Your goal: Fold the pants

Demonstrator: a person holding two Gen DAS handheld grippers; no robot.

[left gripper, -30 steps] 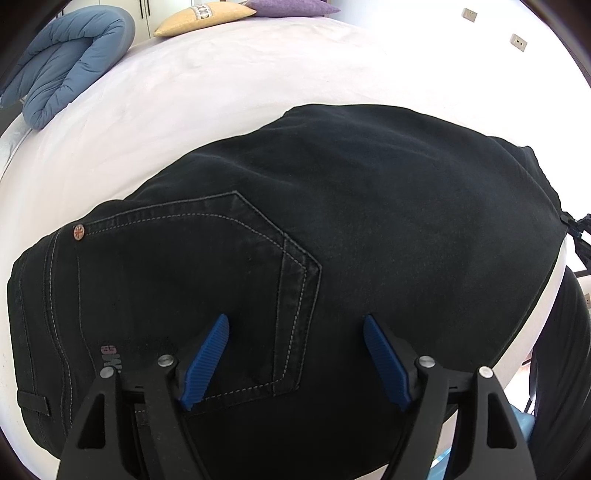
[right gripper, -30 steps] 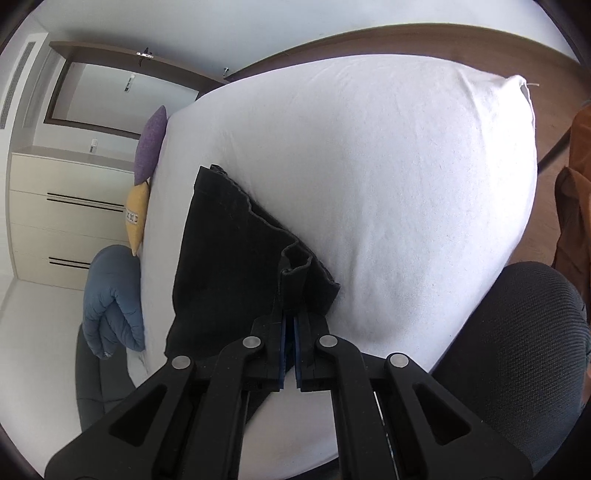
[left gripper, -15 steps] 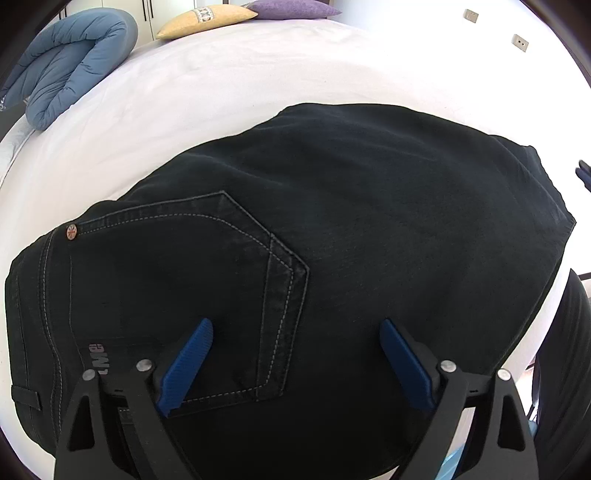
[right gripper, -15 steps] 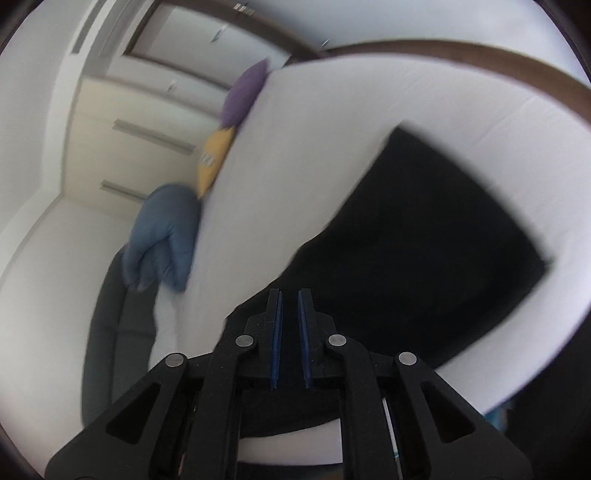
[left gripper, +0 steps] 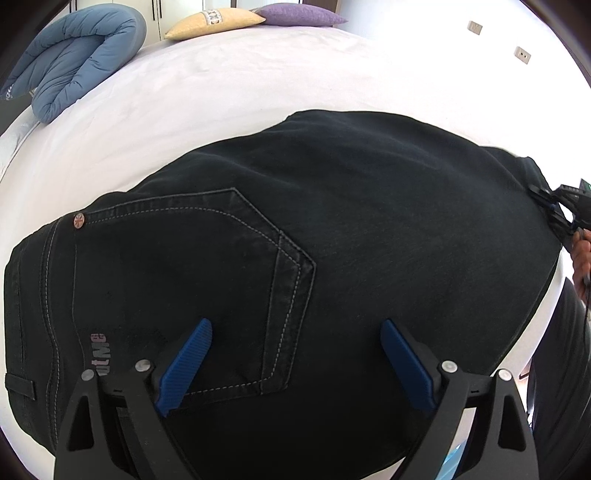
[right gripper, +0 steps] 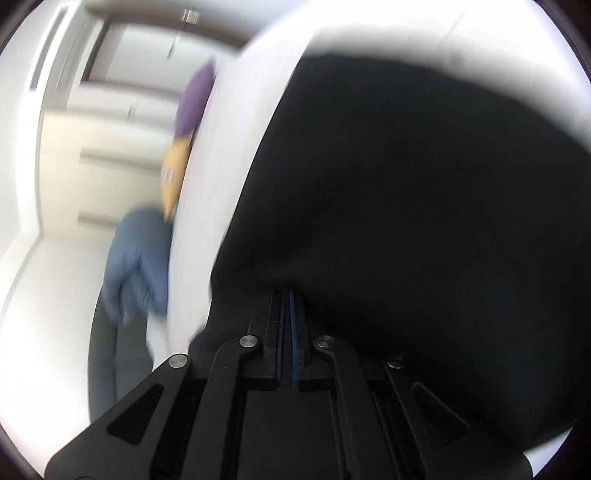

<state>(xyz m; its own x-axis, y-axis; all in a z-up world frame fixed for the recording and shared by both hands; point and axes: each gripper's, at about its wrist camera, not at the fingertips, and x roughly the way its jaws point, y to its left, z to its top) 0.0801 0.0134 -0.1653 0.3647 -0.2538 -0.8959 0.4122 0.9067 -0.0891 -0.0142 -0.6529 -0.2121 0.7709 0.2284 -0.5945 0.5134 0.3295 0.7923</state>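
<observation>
Right wrist view is motion-blurred throughout; edges of all objects are soft and no fine detail can be confirmed. The right gripper (right gripper: 287, 295) shows its two blue pads pressed nearly together, with only a thin line between them. Black fabric of the pants (right gripper: 424, 192) lies directly ahead of and over the fingertips, hiding them; whether cloth is pinched between the pads cannot be determined. In the left wrist view the same gripper is cut off at the far right frame edge, at the pants' far corner.

The left gripper (left gripper: 295, 354) has its fingers (left gripper: 186, 365) spread wide and holding nothing; the pants (left gripper: 369, 221) lie flat on the white bed (left gripper: 221, 92), beneath and ahead of the fingers. A stitched back pocket (left gripper: 192, 280) sits between and ahead of the fingers, mostly toward the left finger. A copper rivet (left gripper: 78, 221) marks its far-left corner.

Writing: pale lettering (left gripper: 99, 354) beside the left finger, partly covered by the gripper body; letters "MG" legible, remainder not. The waistband end and a belt loop (left gripper: 20, 386) are cut off at the left frame edge.

Far beyond the fingers: a folded blue duvet (left gripper: 77, 55), a yellow cushion (left gripper: 214, 24) bearing an unreadable patterned band, and a purple cushion (left gripper: 299, 14).
</observation>
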